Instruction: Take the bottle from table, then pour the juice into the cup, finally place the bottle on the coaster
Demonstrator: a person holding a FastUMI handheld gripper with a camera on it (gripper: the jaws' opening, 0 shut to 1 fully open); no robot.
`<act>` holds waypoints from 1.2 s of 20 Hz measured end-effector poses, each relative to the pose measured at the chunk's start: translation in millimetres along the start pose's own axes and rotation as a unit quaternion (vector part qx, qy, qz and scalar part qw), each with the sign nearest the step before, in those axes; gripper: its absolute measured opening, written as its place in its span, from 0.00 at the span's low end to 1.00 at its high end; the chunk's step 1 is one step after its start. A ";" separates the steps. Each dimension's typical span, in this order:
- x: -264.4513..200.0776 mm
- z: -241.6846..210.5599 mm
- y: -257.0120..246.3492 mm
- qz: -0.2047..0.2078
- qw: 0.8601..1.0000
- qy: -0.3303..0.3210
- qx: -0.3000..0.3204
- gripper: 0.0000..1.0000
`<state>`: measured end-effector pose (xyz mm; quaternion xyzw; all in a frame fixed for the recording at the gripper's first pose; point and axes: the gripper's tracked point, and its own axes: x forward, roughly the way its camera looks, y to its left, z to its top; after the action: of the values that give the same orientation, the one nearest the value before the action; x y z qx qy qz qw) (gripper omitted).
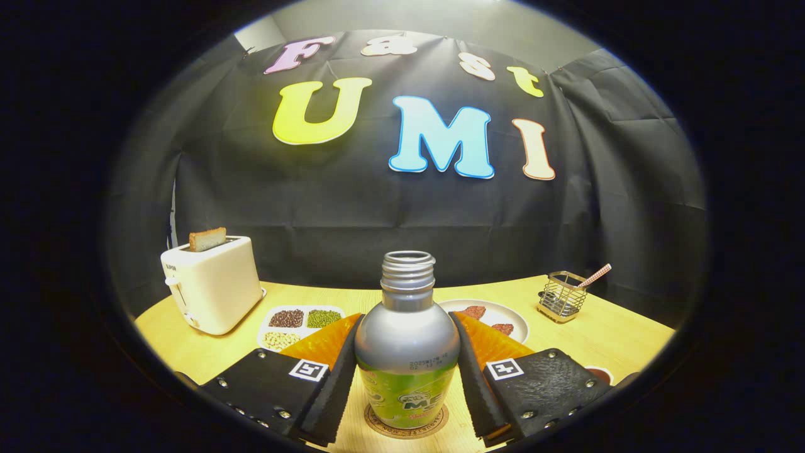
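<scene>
A silver bottle [407, 340] with a green label and an uncapped threaded neck stands upright on a round brown coaster [372, 423] on the wooden table. My gripper [407, 362] is shut on the bottle, one finger pressing each side of its body below the shoulder. Just beyond the right finger [541, 384], the rim of a dark cup [600, 374] peeks out; most of it is hidden by that finger.
Beyond the fingers lie a white divided tray of beans [300, 324] and a white plate [512, 322] with pieces of food. A cream toaster [210, 286] holding a slice of bread stands far left. A wire holder [561, 296] with a straw stands far right.
</scene>
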<state>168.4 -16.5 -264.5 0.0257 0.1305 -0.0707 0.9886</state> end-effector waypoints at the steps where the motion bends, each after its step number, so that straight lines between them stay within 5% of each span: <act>1: 1.2 -1.9 -0.4 -0.001 1.000 0.000 -0.001 0.77; 12: 2.4 -11.5 -9.1 -0.004 0.999 -0.025 0.048 0.77; 16: -2.8 -8.9 -12.4 -0.001 0.997 -0.022 0.067 0.99; 24: -48.5 68.8 -14.2 0.028 0.995 -0.079 0.061 0.99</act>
<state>137.5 -28.8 -186.0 0.0844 0.0463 -0.0524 0.9940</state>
